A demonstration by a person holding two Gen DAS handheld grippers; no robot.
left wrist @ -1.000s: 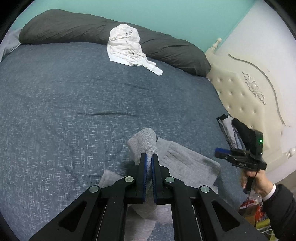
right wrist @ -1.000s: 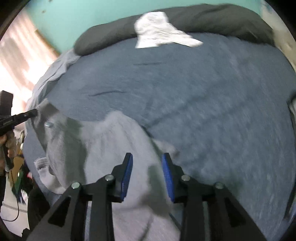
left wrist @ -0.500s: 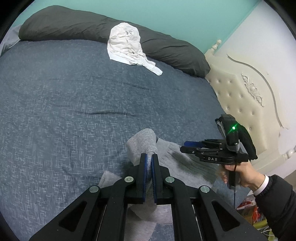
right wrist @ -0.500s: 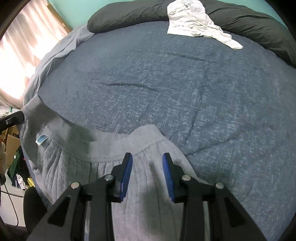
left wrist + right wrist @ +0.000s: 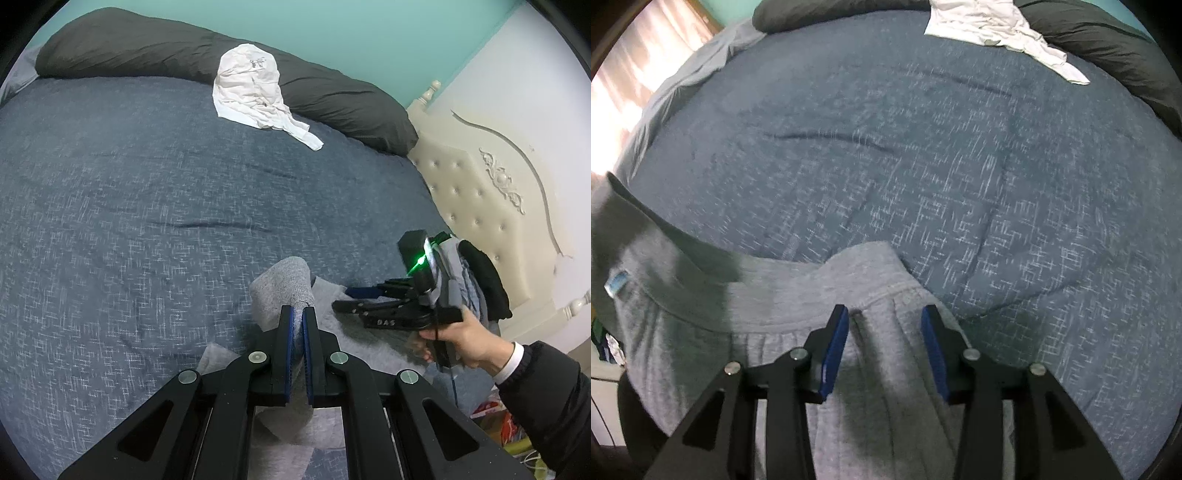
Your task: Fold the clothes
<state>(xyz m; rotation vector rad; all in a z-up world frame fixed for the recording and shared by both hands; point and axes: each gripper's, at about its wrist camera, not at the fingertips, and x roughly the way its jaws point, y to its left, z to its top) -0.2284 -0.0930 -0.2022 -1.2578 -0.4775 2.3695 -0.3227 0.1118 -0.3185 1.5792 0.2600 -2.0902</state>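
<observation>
L gripper jaws clamped on grey garment waistband, near edge of bed | R gripper jaws wide over same band, no grip | unfolded, hem slack betw. grippers | white garment crumpled by pillow – also left

Both views are fisheye, bending the bed and walls toward black, vignetted corners. The left-wrist view is evenly lit and sharp, save for a glaring green light on the right gripper. The right-wrist view is dimmer and motion-smeared, with blown-out daylight through the curtain at upper left and dark shadows across the grey garment.
</observation>
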